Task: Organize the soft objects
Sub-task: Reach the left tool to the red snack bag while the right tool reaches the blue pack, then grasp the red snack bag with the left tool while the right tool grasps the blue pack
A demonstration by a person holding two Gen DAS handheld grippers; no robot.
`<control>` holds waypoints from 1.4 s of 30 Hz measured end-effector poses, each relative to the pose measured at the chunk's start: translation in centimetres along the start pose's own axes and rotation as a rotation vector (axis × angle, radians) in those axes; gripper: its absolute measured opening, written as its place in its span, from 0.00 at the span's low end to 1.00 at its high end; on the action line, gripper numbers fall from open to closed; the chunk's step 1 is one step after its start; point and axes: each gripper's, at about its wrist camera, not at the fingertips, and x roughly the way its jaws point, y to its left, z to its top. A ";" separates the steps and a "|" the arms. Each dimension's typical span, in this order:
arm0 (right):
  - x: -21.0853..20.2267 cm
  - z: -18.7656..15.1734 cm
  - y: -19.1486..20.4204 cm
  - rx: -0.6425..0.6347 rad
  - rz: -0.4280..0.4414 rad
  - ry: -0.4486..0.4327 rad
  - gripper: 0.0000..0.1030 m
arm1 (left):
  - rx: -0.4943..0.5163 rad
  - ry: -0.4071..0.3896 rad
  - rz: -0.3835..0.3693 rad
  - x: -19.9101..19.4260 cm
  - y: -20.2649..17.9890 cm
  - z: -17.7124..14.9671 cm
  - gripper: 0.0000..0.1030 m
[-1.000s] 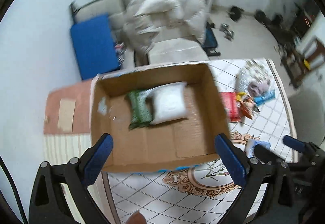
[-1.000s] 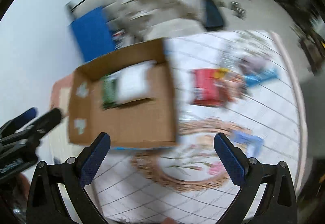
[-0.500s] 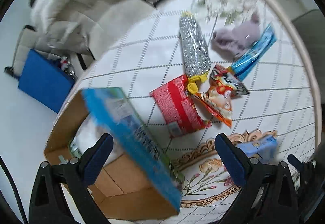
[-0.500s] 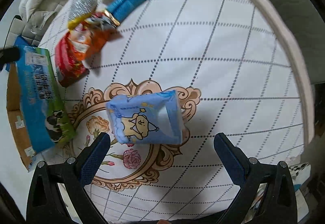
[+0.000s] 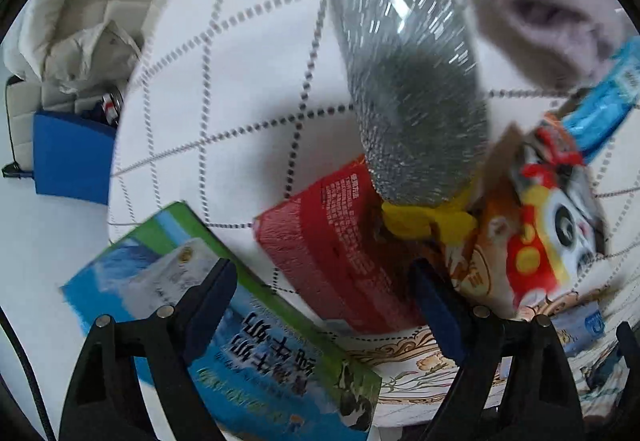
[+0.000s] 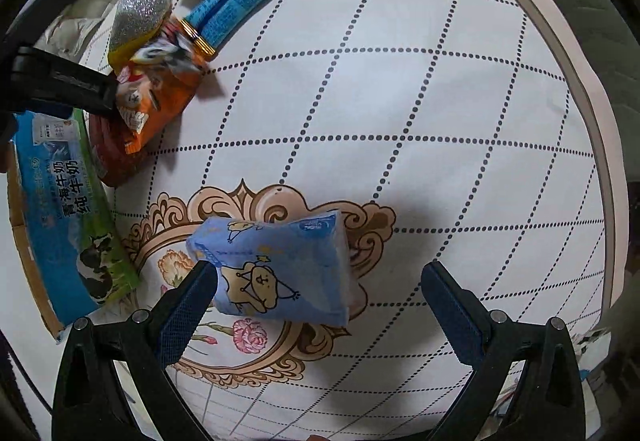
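Tissue pack (image 6: 280,273) lies between spread right gripper (image 6: 320,305) fingers (image 6: 188,305); left gripper (image 5: 324,305) spread over red pouch (image 5: 336,241).

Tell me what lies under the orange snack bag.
The orange bag overlaps a red packet, and the silver pouch's yellow end sits beside it. Anything beneath them is hidden.

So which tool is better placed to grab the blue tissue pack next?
Right, most likely. The right tool is open with the blue tissue pack lying just ahead between its fingers. The left tool, also open, faces the red packet and silver pouch by the box.
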 end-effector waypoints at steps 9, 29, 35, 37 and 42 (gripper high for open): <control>2.5 0.3 0.4 -0.003 0.027 0.066 1.00 | -0.089 -0.031 -0.152 0.6 -1.5 -1.4 0.56; 0.1 -5.5 6.6 -1.116 -0.346 -0.095 1.00 | -0.004 -0.106 -0.169 3.6 -8.7 -7.9 0.57; 4.1 -5.0 8.0 -1.170 -0.250 0.068 1.00 | -0.027 -0.082 -0.228 4.9 -8.2 -8.3 0.58; 4.3 -4.4 7.0 -1.075 -0.210 0.075 0.83 | -0.036 -0.079 -0.246 5.3 -8.3 -8.5 0.58; 1.4 -1.5 0.3 -0.527 -0.085 0.006 0.55 | -0.050 -0.079 -0.258 6.4 -8.2 -9.1 0.58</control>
